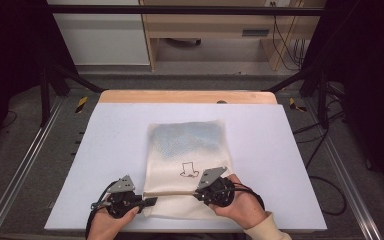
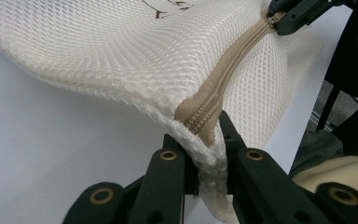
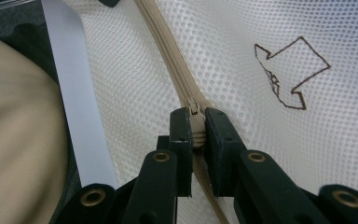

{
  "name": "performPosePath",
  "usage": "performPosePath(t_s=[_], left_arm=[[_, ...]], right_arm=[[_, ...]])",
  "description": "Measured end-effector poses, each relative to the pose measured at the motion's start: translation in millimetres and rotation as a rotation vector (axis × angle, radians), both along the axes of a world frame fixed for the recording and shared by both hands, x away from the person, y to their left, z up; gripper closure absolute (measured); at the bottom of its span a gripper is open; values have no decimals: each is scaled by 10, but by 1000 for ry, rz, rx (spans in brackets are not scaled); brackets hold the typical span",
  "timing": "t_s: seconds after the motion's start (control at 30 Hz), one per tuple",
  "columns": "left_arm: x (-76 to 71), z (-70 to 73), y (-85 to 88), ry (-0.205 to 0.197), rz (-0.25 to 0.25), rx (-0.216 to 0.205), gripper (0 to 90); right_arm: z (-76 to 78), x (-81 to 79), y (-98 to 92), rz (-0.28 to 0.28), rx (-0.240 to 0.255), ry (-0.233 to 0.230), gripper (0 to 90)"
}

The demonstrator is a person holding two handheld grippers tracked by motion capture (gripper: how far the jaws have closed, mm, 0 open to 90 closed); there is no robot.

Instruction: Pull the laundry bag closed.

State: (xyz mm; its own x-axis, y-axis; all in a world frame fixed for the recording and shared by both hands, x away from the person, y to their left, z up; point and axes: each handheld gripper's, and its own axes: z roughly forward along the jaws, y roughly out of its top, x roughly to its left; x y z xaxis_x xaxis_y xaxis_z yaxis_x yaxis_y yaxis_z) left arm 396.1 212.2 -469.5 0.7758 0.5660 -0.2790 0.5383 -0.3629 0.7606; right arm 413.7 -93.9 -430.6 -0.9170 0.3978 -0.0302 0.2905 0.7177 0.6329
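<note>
Both clamped: left tool (image 2: 204, 156) on mesh bag (image 2: 121, 51) edge, right tool (image 3: 196, 135) on zipper pull (image 3: 195, 122).

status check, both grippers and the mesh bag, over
Left gripper shut on mesh bag corner at zipper end. Right gripper shut on zipper pull. Nothing in the way.

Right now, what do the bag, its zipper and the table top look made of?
Bag: cream open-weave mesh fabric, likely synthetic; the regular holes and soft sag show it.
Zipper: tan woven tape with fine coil teeth, probably nylon; its pull, pinched in the right tool, looks matte plastic, though that is uncertain.
Table top: smooth, matte pale sheet, possibly laminate or foam board; wood edge at the far side.
</note>
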Motion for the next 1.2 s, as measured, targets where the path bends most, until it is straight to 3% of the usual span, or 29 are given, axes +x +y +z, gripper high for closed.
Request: performPosePath(t_s=[0.6,1.2], left_arm=[[-6,25,21,-9,7,-1,838],[-2,16,20,-2,7,5,837]], right_arm=[[-21,-28,-280,-68,26,4,819],[-65,-61,-389,-92,32,-1,819]])
